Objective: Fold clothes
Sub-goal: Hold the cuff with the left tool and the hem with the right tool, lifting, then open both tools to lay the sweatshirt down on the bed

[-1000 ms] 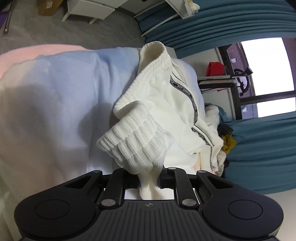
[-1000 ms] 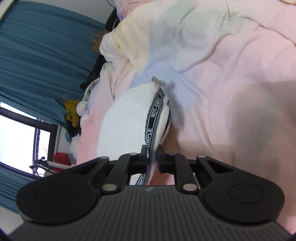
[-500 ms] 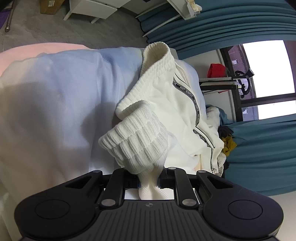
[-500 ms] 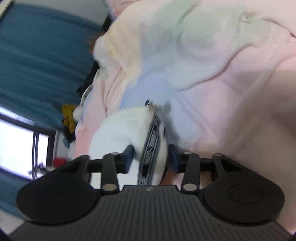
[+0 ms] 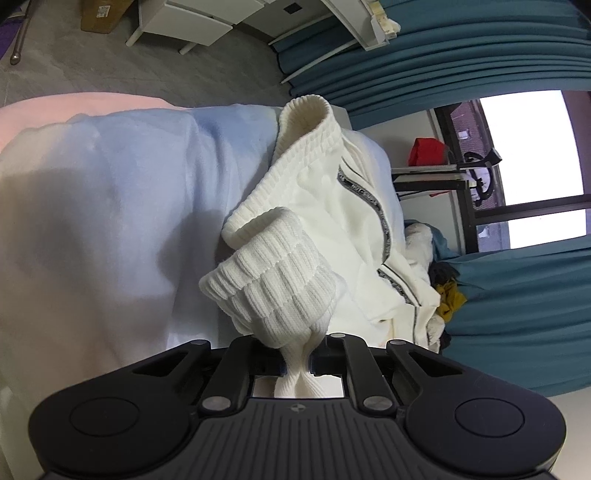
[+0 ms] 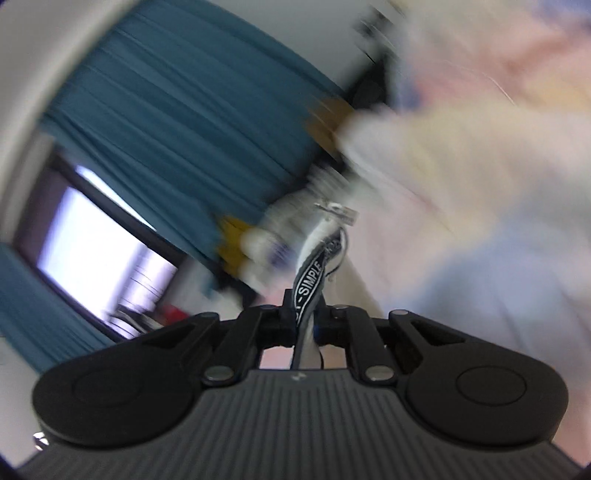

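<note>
a: where's the jacket?

b: the white jacket (image 5: 343, 229) lies bunched on the bed (image 5: 110, 206), over the pale blue and pink cover. its ribbed cuff (image 5: 273, 280) stands up right in front of my left gripper (image 5: 297, 363).

a: and what does that gripper have?

b: my left gripper is closed tight on the cuff; the knit is squeezed thin between the jaws and fans out above them.

a: the right one?

b: my right gripper (image 6: 306, 325) is pinched on the trim (image 6: 310, 273), the black band with white lettering. the band runs up from between the jaws to a small metal zip pull (image 6: 338, 210). that view is badly blurred, so i can't tell how the rest of the jacket hangs there.

a: what's around?

b: teal curtains (image 5: 443, 55) and a window (image 5: 532, 166) beyond the bed, with a red thing (image 5: 426, 151) on a stand by the glass. a heap of clothes (image 5: 441, 280), some yellow, sits at the bed's far edge. white furniture (image 5: 184, 18) stands on the grey floor.
</note>
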{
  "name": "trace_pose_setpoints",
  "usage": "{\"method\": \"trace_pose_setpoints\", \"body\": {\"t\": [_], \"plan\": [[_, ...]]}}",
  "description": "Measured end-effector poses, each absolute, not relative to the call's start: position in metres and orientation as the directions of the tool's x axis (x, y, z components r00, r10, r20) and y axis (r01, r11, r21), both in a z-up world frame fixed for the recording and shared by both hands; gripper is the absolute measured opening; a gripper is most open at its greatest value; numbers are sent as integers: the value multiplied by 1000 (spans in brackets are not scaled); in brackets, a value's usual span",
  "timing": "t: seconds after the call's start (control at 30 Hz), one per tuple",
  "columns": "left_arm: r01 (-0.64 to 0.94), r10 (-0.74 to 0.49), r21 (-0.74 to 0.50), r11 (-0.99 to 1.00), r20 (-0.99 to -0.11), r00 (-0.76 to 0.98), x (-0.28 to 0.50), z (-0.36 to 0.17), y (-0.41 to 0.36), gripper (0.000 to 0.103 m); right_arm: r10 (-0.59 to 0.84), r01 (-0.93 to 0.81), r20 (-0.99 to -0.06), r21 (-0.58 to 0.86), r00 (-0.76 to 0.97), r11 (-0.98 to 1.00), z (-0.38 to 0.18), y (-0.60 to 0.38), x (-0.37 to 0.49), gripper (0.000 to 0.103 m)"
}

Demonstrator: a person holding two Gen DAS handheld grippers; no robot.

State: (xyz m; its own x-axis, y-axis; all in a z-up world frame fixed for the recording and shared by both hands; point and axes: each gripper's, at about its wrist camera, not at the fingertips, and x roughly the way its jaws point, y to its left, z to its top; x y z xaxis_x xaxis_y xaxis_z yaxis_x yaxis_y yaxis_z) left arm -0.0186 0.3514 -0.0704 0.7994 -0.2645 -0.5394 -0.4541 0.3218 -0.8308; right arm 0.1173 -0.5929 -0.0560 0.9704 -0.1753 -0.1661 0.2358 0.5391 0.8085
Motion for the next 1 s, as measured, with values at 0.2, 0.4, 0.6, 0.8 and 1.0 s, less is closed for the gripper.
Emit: {"method": "trace_pose_setpoints", "body": {"t": [0.2,0.4,0.6,0.8,1.0], "plan": [[-451,-277,-837,311,-534,799,-23,-68,355,10,-342,453,-319,764,884,460,-103,-602,64,11],[-485,-287,-799,356,-587,757,-18,-69,358,11,-330,686,-603,602,726,409,-187,-600,30,11],[-468,-277,-749,470,-628,727,-14,-55,348,23,-308,669,-598,605,740,431,-183,-603,29,14],[-419,-224,-650,634,-673,705,-21,-23,327,62,-284,672,-615,611,736,419,-176,-598,9,33],[-381,-36,-433,817,-697,716,-43,26,300,87,-369,691,-594,516,715,506,-143,-570,-7,76]]}}
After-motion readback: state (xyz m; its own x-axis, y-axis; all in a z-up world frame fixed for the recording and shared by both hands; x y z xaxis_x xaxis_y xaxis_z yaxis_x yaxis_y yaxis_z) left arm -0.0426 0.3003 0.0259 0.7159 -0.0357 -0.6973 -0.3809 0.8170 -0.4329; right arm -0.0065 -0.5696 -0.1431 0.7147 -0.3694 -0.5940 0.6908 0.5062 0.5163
